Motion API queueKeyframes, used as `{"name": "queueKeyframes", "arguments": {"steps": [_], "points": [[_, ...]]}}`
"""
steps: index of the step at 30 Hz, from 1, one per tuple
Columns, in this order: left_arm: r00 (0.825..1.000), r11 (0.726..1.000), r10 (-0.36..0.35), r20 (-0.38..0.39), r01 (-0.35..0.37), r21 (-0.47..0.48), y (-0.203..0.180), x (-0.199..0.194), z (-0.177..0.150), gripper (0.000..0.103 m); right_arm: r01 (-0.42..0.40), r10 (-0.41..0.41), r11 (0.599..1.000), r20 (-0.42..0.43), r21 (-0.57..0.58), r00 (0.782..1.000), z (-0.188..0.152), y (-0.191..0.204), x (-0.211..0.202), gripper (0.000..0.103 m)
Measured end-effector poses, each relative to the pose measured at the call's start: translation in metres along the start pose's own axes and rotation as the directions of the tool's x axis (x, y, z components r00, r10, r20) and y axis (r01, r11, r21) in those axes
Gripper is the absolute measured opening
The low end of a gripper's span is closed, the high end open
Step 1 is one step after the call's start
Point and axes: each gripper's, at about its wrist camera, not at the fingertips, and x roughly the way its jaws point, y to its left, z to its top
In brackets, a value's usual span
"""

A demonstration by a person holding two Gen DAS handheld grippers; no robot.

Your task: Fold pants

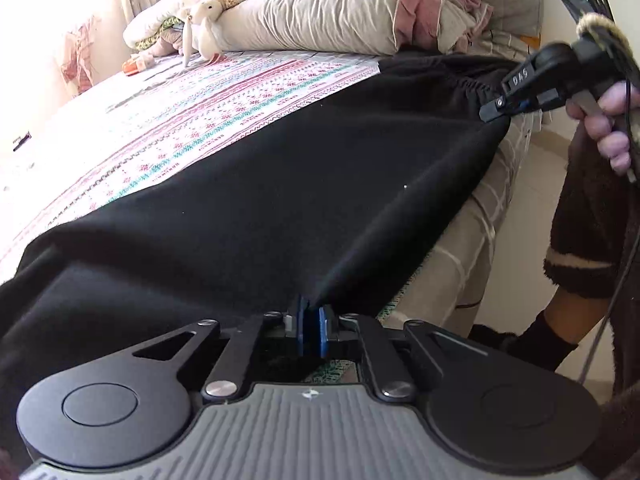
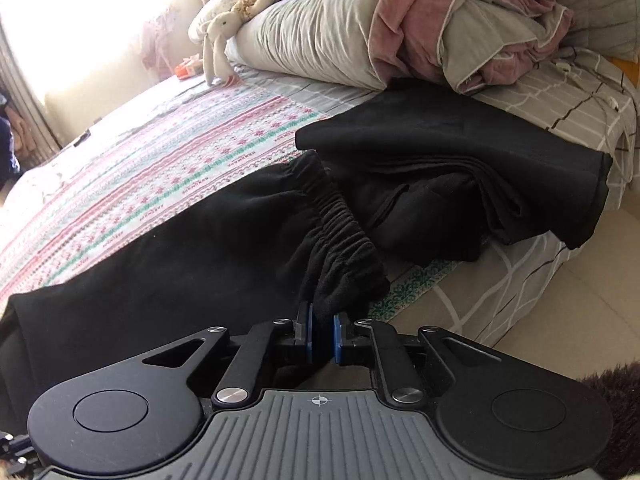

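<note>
Seen from the left wrist, the left gripper (image 1: 311, 322) is clamped on the near edge of the black pants (image 1: 280, 184), which lie stretched along the side of the bed (image 1: 200, 92); the right gripper (image 1: 494, 114) pinches the elastic waistband at the far corner. To fold cleanly, keep the edge taut and carry both corners across together (uneven lift would skew the crease). From the right wrist, the right gripper's blue pads grip the gathered waistband (image 2: 340, 236). A folded black garment (image 2: 460, 168) lies just beyond it, under heaped bedding (image 2: 460, 16), with a plush rabbit (image 2: 218, 36) towards the bright window.
</note>
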Motion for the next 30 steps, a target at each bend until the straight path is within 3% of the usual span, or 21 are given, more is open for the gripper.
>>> {"name": "queueKeyframes", "arguments": {"steps": [2,4,5,6,7,12,15,17,24,28,30], "points": [[1.0,0.998,-0.022,0.016,0.023,-0.062,0.008,-0.009,-0.001,0.033,0.037,-0.036,0.998,0.014,-0.05,0.999,0.0,0.008,-0.006,0.027],[0.998,0.99,-0.045,0.039,0.05,-0.134,0.018,-0.019,-0.004,0.049,0.082,-0.076,0.992,0.058,-0.099,0.995,0.001,0.016,-0.015,0.064],[0.998,0.984,-0.043,0.052,0.051,-0.171,0.025,-0.025,-0.005,0.052,0.101,-0.09,0.988,0.092,-0.119,0.992,0.001,0.021,-0.022,0.072],[0.998,0.978,-0.028,0.055,0.039,-0.205,0.031,-0.029,-0.007,0.062,0.111,-0.094,0.984,0.121,-0.139,0.988,0.001,0.027,-0.029,0.077],[0.999,0.971,0.001,0.054,0.012,-0.24,0.038,-0.032,-0.008,0.072,0.113,-0.091,0.981,0.136,-0.159,0.987,0.001,0.033,-0.033,0.077],[0.988,0.921,0.148,0.035,-0.125,-0.369,0.076,-0.051,-0.022,0.082,0.031,0.004,0.969,0.142,-0.244,0.99,-0.004,0.07,-0.044,0.082],[0.966,0.864,0.259,0.0,-0.232,-0.447,0.101,-0.064,-0.034,0.087,-0.044,0.082,0.957,0.119,-0.288,0.99,-0.013,0.101,-0.043,0.082],[0.945,0.812,0.325,-0.028,-0.294,-0.505,0.12,-0.074,-0.043,0.091,-0.099,0.133,0.943,0.088,-0.318,0.987,-0.021,0.126,-0.04,0.082],[0.847,0.57,0.522,-0.104,-0.436,-0.697,0.182,-0.123,-0.087,0.093,-0.262,0.29,0.85,-0.009,-0.457,0.957,-0.057,0.215,-0.031,0.082],[0.82,0.452,0.557,-0.135,-0.436,-0.778,0.212,-0.154,-0.118,0.093,-0.339,0.363,0.785,-0.058,-0.519,0.93,-0.081,0.26,-0.031,0.088],[0.809,0.412,0.568,-0.153,-0.44,-0.798,0.224,-0.164,-0.131,0.093,-0.364,0.388,0.753,-0.078,-0.548,0.918,-0.091,0.278,-0.03,0.088]]}}
